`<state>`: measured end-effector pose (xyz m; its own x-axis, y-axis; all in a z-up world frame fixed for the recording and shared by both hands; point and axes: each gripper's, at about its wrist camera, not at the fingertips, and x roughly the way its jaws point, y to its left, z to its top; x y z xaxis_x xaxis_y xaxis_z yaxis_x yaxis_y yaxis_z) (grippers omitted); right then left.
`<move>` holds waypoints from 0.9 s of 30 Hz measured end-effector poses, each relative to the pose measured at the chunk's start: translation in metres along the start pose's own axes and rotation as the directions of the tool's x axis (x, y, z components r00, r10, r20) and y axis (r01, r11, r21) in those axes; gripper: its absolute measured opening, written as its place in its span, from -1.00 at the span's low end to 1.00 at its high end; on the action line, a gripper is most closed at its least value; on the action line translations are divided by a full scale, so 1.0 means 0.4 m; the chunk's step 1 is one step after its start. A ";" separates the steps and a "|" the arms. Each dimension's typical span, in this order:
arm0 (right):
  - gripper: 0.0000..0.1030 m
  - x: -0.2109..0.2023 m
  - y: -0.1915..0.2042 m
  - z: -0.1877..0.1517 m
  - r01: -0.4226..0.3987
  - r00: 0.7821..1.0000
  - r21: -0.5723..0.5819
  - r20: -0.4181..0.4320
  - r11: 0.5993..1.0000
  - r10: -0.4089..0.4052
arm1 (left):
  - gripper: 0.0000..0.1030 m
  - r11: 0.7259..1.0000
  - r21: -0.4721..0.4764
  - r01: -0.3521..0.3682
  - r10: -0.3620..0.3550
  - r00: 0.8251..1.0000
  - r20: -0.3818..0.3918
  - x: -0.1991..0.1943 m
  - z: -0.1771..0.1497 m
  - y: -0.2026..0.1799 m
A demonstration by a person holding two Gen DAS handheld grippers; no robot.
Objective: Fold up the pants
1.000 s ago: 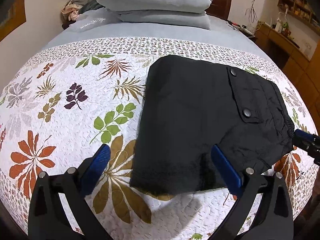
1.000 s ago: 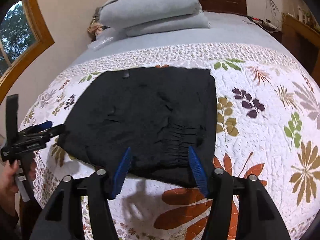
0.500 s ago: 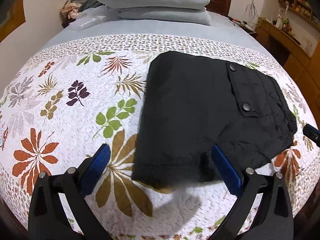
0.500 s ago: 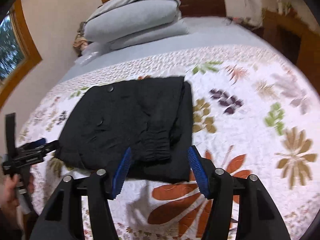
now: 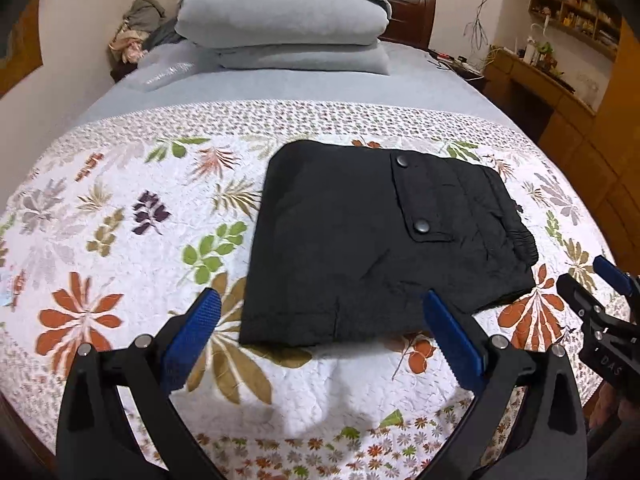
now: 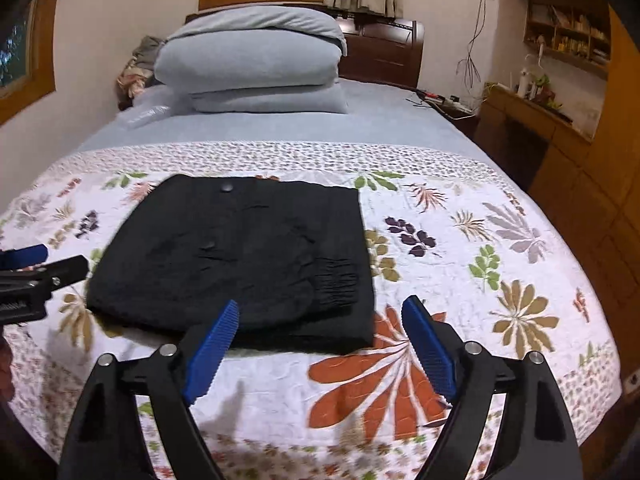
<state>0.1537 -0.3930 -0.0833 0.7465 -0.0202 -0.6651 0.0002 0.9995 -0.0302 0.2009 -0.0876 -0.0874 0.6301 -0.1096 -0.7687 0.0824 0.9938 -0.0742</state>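
Note:
The black pants (image 5: 372,248) lie folded into a flat rectangle on the floral quilt (image 5: 120,240), snap-button pocket flap up, elastic waistband toward the right. My left gripper (image 5: 320,300) hovers open above their near edge, blue pads wide apart and touching nothing. In the right wrist view the same pants (image 6: 240,256) lie ahead and slightly left. My right gripper (image 6: 320,306) hangs over their near right corner, its jaws opening, no cloth pinched between them. Each gripper shows in the other's view: the right gripper (image 5: 600,292) at the right edge, the left gripper (image 6: 40,268) at the left edge.
Stacked grey pillows (image 5: 280,20) and a dark headboard (image 6: 384,52) fill the far end of the bed. A clothes pile (image 5: 136,28) sits at the back left. A wooden desk with shelves (image 6: 540,120) runs along the right side. The quilt drops off just below the grippers.
Both grippers have pulled back and risen from the pants, so more of the room shows. The right gripper's jaws have spread wider. The pants lie where they were.

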 end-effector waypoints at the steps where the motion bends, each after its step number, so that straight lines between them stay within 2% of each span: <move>1: 0.67 -0.008 -0.001 0.002 -0.001 1.000 0.011 0.007 1.000 0.001 | 0.95 1.000 0.004 -0.004 0.003 1.000 0.003 -0.007 0.002 -0.001; 4: 0.72 -0.016 -0.011 0.004 -0.011 1.000 0.058 0.006 0.998 0.011 | 0.95 1.000 0.005 -0.016 0.016 0.999 0.027 -0.042 0.000 -0.001; 7: 0.72 -0.015 -0.015 -0.004 -0.032 0.999 0.108 -0.012 0.994 0.033 | 0.95 1.000 -0.009 0.002 -0.002 1.000 0.030 -0.063 0.000 0.005; 16: 0.75 -0.056 0.020 -0.001 -0.022 1.000 0.068 0.014 0.997 0.021 | 0.95 0.997 -0.077 0.028 -0.025 0.999 0.036 -0.122 -0.009 0.034; 22: 0.77 -0.083 0.033 0.007 -0.010 0.999 0.033 0.039 0.999 0.009 | 0.95 0.997 -0.036 -0.067 0.070 0.993 0.099 -0.161 -0.014 0.026; 27: 0.77 -0.091 0.040 0.010 -0.004 0.999 0.021 0.044 1.000 0.003 | 0.95 0.999 -0.041 -0.021 0.025 0.995 0.097 -0.170 -0.011 0.028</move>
<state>0.1292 -0.3762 -0.0565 0.7752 -0.0159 -0.6315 0.0111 0.9999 -0.0117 0.1554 -0.0691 -0.0388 0.7041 -0.0857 -0.7050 0.0374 0.9958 -0.0836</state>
